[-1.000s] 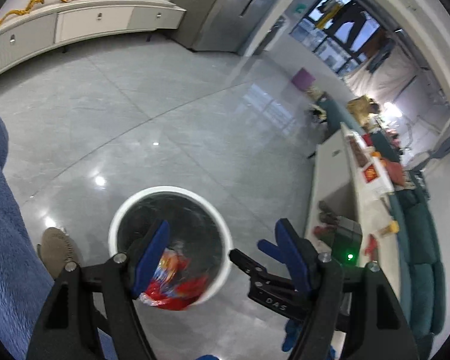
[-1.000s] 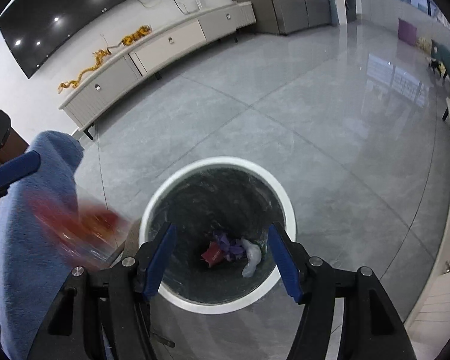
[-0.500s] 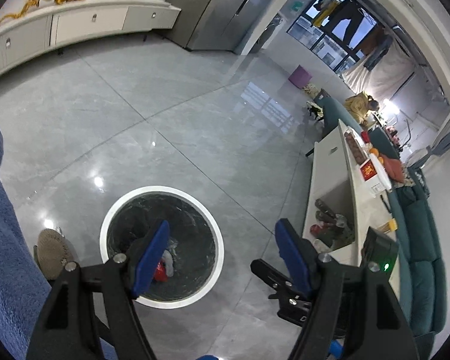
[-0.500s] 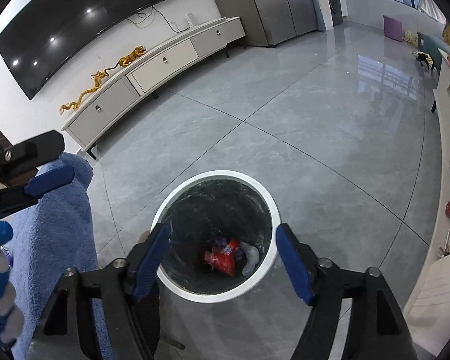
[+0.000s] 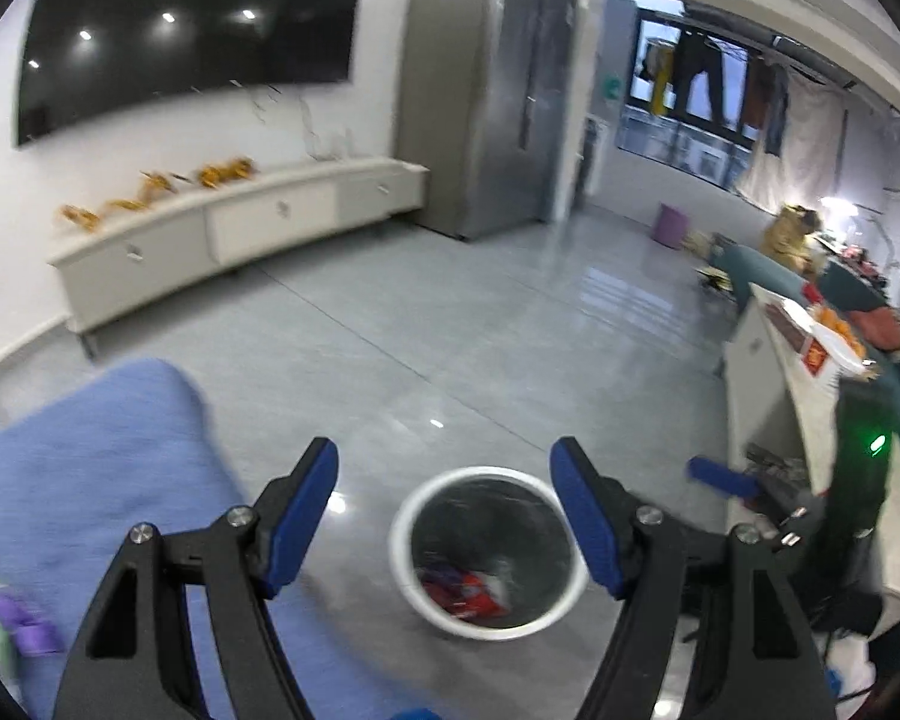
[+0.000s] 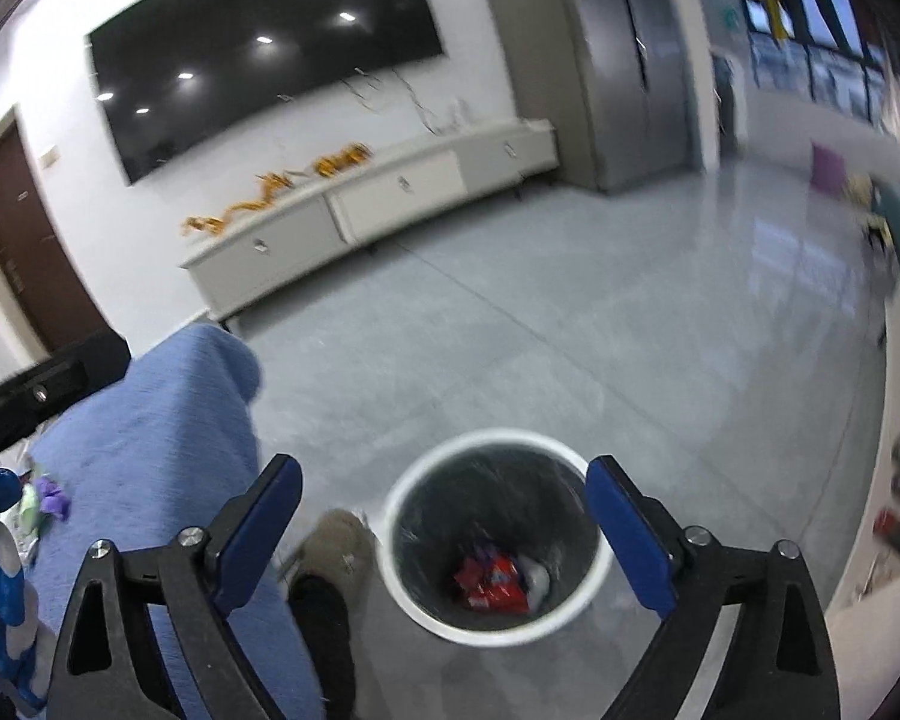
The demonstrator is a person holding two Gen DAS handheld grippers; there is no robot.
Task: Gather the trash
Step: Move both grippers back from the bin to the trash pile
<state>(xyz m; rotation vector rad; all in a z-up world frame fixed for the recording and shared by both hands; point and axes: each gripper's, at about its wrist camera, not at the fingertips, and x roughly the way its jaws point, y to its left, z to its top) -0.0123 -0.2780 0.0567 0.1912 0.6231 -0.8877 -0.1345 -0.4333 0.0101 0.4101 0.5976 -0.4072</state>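
Note:
A white-rimmed round trash bin [image 5: 408, 576] with a dark liner stands on the grey floor; it also shows in the right wrist view [image 6: 393, 570]. A red wrapper [image 6: 491, 583] and white and purple scraps lie at its bottom; the wrapper also shows in the left wrist view [image 5: 463, 591]. My left gripper [image 5: 444, 483] is open and empty, above and behind the bin. My right gripper [image 6: 444, 501] is open and empty above the bin. A blue finger of the right gripper [image 5: 723, 476] shows in the left wrist view.
A blue cloth-covered surface [image 6: 150, 432] lies at the left with purple and green scraps [image 6: 45, 501] on it. A shoe [image 6: 330, 546] stands beside the bin. A white low cabinet [image 5: 240, 234] lines the far wall. A white table [image 5: 768, 372] with clutter stands at the right.
Both grippers have tilted up and drawn back from the bin, so the wall, TV and cabinet come into view. The red wrapper dropped from the left gripper now lies in the bin.

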